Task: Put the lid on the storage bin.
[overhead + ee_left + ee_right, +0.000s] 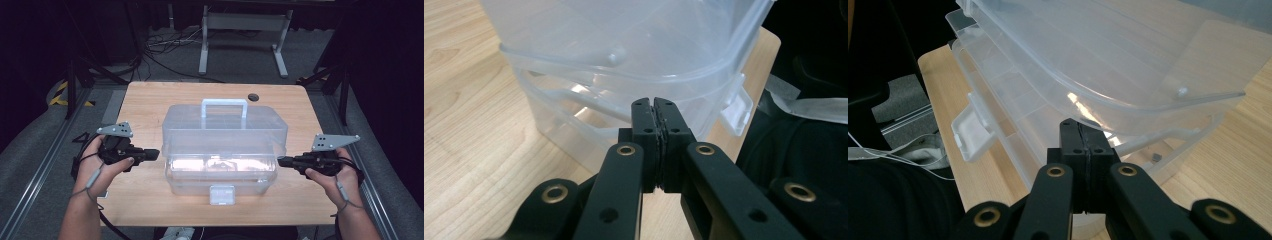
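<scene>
Risk first: both grippers are pressed together with nothing between the jaws, tips aimed at the ends of the clear storage box (224, 150). If they push in like this, bare closed tips on slick plastic could skid off the wall, or shove the box sideways across the bench (150, 200) toward an edge. The upper section looks lifted or slid back off the lower tray, so uneven pressure from one side could tilt or jam it. The front latch (222, 194) hangs out at the near edge, just over the bench rim; a forward drag could snag it or tip the box off.

Near: the latch and lower tray sit at the bench's near edge, centred between the side edges.

Middle: left gripper (154, 154), jaws shut and empty, sits level just beside the box's left end, tips close to the wall where tray and upper shell meet; I can't tell if they touch. In the left gripper view the shut tips (655, 107) point right at that seam. Right gripper (282, 161), also closed on nothing, mirrors it at the right end, tips (1079, 131) under the overhanging upper shell.

Far: box handle (224, 105) stands upright toward the far edge; a dark hole (253, 97) in the benchtop lies beyond, well apart from both grippers.
</scene>
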Motion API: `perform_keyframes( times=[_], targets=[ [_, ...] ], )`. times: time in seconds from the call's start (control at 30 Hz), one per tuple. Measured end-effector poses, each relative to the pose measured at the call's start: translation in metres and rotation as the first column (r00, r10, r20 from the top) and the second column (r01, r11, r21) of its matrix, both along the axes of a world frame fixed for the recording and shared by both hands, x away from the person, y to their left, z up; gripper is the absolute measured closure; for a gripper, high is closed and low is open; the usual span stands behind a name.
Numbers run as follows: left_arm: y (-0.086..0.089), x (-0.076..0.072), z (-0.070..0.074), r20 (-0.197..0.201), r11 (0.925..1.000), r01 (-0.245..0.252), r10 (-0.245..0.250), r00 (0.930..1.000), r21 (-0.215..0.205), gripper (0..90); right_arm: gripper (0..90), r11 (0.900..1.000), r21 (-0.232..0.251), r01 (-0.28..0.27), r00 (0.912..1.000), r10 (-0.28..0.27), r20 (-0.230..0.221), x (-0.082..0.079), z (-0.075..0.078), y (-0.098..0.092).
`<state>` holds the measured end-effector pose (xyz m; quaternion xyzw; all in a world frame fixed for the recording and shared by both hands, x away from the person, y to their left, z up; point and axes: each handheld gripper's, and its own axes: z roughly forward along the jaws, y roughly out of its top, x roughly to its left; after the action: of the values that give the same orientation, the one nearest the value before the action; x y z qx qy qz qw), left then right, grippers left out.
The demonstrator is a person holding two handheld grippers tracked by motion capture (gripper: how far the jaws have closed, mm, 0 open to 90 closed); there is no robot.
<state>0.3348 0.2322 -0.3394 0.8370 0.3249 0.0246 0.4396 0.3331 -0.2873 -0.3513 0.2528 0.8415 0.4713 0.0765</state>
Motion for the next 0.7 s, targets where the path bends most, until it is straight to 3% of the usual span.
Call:
perform_keyframes(
  times=[0.23,0.7],
  targets=[
    [0.005,0.007,-0.002,0.000,0.9991,-0.043,0.043,0.9991,-0.003,89.0,90.0,1.000,-0.021,-0.005,0.9999,0.005,-0.010,-0.003,-0.003,0.001],
    [0.003,0.014,-0.002,0.007,0.9992,-0.039,0.039,0.9992,0.000,88.7,90.0,0.999,-0.052,0.016,0.9996,-0.017,-0.025,-0.004,-0.009,-0.004]
  ],
)
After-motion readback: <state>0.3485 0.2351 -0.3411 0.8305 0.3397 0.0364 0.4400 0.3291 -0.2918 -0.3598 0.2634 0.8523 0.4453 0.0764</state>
